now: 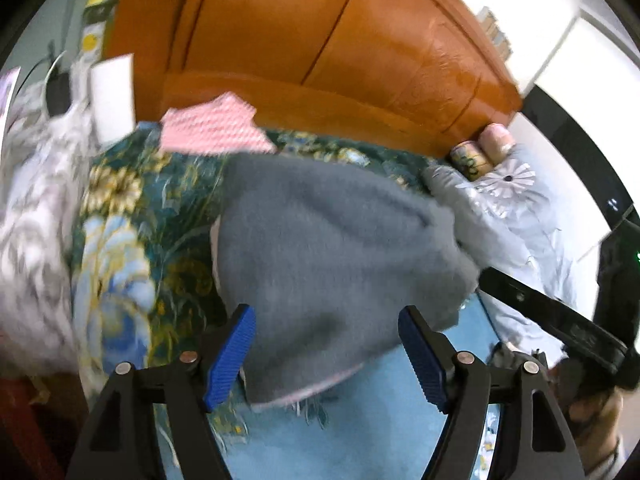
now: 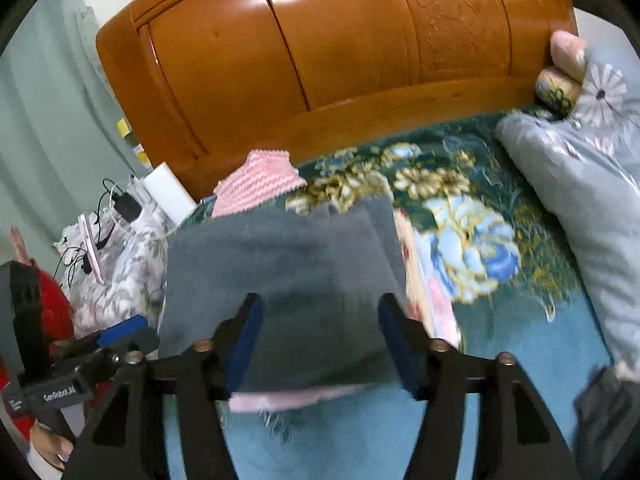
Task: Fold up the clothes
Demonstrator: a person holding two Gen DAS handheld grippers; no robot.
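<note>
Left edge of bed: crumpled white-grey floral bedding with cables and a black charger on it, white box near the headboard corner. Left hand-held gripper jaws spread wide, blue pads on either side of the grey garment's near hem, nothing clamped; whether the pads touch the cloth, can't tell, frames blurred. Grey fleece garment lies mid-bed on the floral blanket, pink lining showing at its near edge. Folded pink knit piece beyond it, against the wooden headboard. Right hand-held gripper also wide open, pads flanking the garment's near hem, gripping nothing. Right side of bed: grey flower-print pillow, two rolled items at the headboard corner.
</note>
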